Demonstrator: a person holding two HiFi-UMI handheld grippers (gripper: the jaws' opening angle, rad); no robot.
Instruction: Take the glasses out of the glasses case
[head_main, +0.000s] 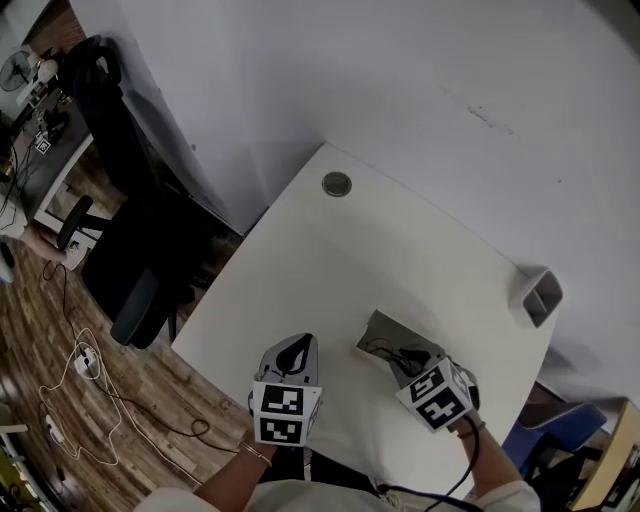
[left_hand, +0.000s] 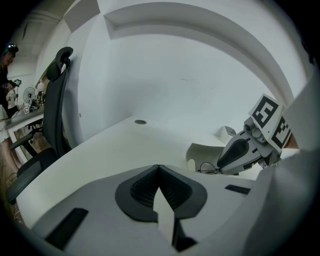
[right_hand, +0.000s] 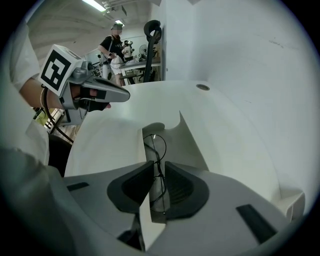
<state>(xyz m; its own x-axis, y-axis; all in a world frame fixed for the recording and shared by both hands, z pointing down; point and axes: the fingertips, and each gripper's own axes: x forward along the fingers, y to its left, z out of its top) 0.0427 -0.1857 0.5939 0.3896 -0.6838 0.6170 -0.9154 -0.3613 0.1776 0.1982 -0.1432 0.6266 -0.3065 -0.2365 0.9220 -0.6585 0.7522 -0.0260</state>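
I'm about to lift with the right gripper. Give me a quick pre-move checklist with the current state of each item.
1. Glasses case open: ok, lid raised.
2. Right gripper on the glasses: ok, jaws closed on the thin frame.
3. Glasses clear of the case: not ok, the lens ahead of the jaws lies over the case.
4. Left gripper steadying the case: not ok, it is shut, empty and apart from the case.
5. Grip firm enough for a lift: cannot tell.
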